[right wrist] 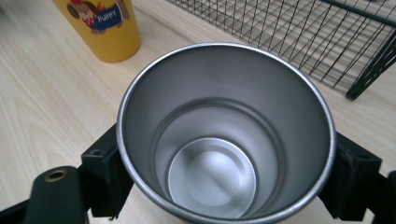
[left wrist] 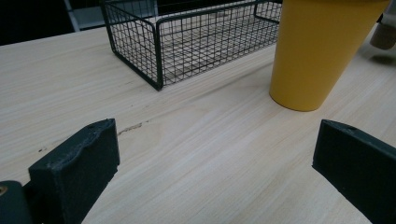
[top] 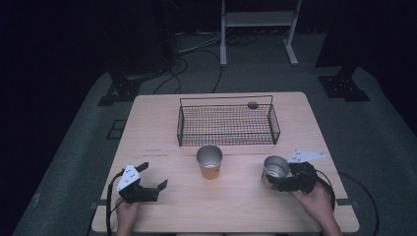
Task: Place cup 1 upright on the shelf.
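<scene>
**Right gripper view: steel cup clamped**

My right claw is clamped on the steel cup, upright. Ahead-left stands the yellow cup; wire basket beyond. My left claw gapes apart, empty, over the surface.

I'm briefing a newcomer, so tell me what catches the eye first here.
The silver steel cup stands out, clamped between the right gripper's jaws at the table's right. A yellow cup stands at centre, just in front of the black wire basket. The left gripper rests open at the near left.
</scene>
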`<move>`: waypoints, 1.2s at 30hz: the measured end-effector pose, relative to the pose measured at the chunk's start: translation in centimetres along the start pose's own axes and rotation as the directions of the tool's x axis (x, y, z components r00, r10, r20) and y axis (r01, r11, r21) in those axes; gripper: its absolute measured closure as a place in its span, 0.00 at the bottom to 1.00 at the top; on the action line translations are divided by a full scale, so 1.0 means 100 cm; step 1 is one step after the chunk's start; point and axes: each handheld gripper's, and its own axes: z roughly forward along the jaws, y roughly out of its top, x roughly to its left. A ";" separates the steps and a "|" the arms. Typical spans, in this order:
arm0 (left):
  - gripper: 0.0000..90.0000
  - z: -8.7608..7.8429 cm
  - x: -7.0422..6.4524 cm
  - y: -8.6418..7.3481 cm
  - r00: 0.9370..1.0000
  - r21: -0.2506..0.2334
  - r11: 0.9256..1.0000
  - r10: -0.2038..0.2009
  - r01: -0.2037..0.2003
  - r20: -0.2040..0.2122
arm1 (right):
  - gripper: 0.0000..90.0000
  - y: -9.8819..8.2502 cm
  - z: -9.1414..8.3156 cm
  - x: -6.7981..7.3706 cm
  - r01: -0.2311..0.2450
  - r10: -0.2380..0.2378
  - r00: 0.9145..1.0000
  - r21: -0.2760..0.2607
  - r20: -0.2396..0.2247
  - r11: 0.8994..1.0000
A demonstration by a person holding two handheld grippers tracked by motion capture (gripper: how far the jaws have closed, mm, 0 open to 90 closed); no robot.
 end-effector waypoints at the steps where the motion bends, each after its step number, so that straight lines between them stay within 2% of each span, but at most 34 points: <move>1: 0.00 0.000 0.000 0.000 1.000 0.000 1.000 0.000 0.000 0.000 | 0.20 0.003 -0.002 0.000 0.001 -0.001 1.000 0.000 -0.003 1.000; 7: 0.00 0.000 0.000 0.000 1.000 -0.001 1.000 0.000 0.000 0.000 | 0.20 0.019 -0.007 0.000 0.019 -0.019 1.000 -0.004 -0.016 1.000; 12: 0.00 0.000 0.000 0.000 1.000 -0.002 1.000 -0.001 0.001 0.000 | 0.20 0.030 -0.010 -0.002 0.029 -0.029 1.000 0.002 -0.011 1.000; 17: 0.00 0.000 0.000 0.000 1.000 -0.003 1.000 0.000 0.000 0.001 | 0.20 0.039 -0.013 -0.006 0.024 -0.024 1.000 -0.003 -0.016 1.000; 29: 0.00 0.000 0.000 0.000 1.000 -0.003 1.000 -0.002 0.002 0.001 | 0.20 0.065 -0.019 -0.019 0.001 -0.002 0.998 -0.015 -0.066 1.000; 36: 0.00 0.000 0.000 0.000 1.000 -0.001 1.000 -0.002 0.002 0.002 | 0.20 0.080 -0.020 -0.025 0.009 -0.011 0.997 -0.016 -0.070 1.000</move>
